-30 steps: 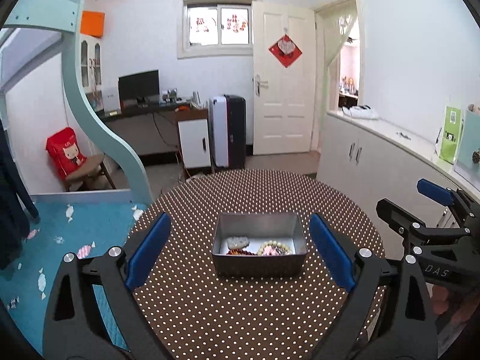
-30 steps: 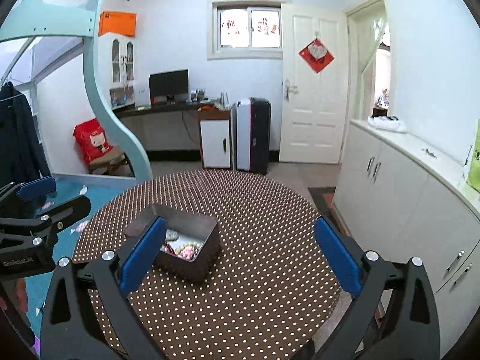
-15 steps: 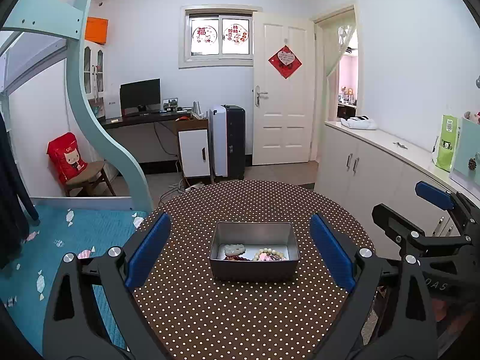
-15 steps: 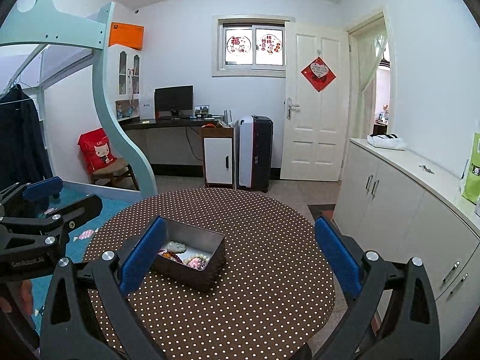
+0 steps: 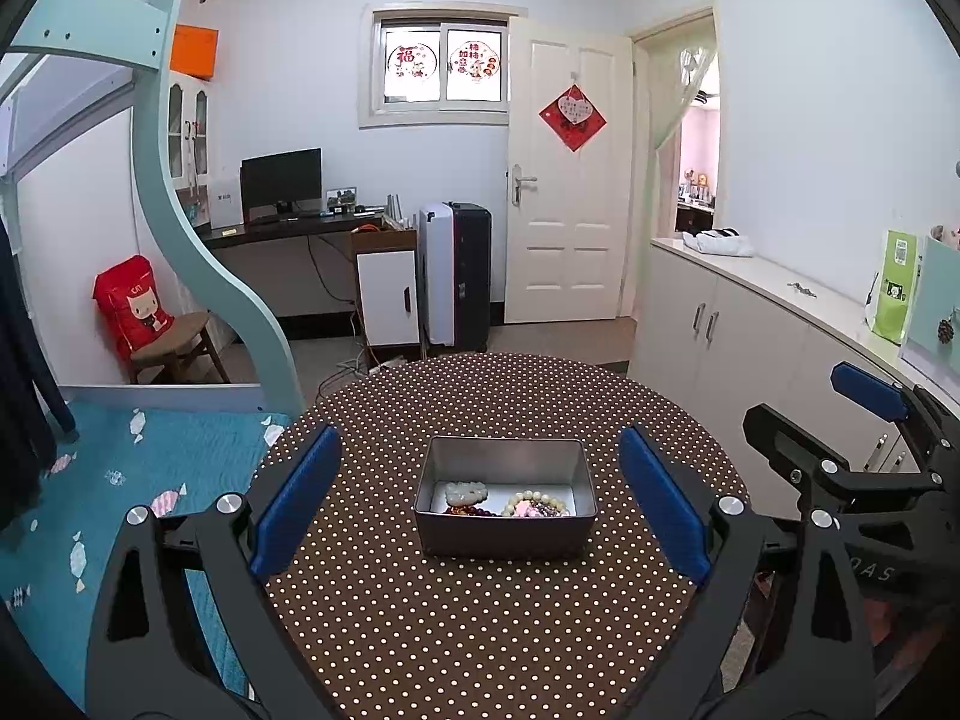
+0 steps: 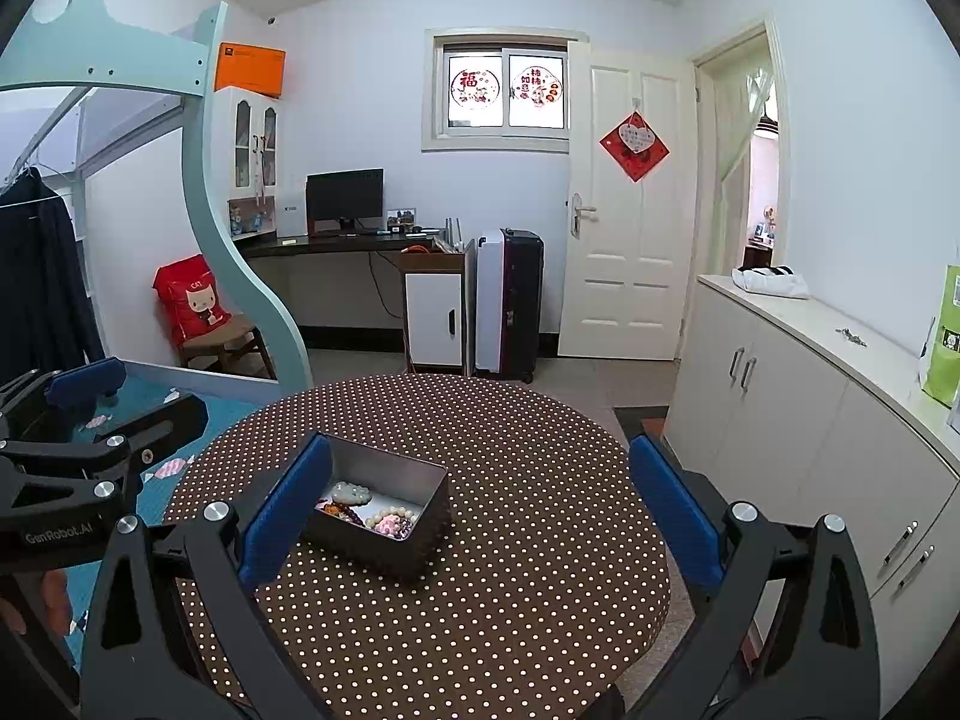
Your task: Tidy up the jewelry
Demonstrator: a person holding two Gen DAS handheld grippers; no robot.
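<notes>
A grey metal tin (image 5: 505,531) stands on the round table with the brown polka-dot cloth (image 5: 480,630). In it lie a pale jade pendant (image 5: 465,492), a pale bead bracelet (image 5: 537,506) and dark red beads. My left gripper (image 5: 480,510) is open and empty, raised above the table with the tin between its blue pads. My right gripper (image 6: 477,516) is open and empty, to the right of the tin (image 6: 384,552), and it also shows at the right in the left wrist view (image 5: 852,420). The left gripper shows at the left in the right wrist view (image 6: 90,414).
White cabinets (image 6: 810,420) run along the right wall close to the table. A bunk bed frame (image 5: 198,276) and a blue mat (image 5: 90,480) are to the left. A desk, a suitcase (image 5: 456,276) and a shut door stand at the back.
Both grippers have risen and pulled back from the table, so the tin looks smaller and lower in both views. Both stay open and empty.
</notes>
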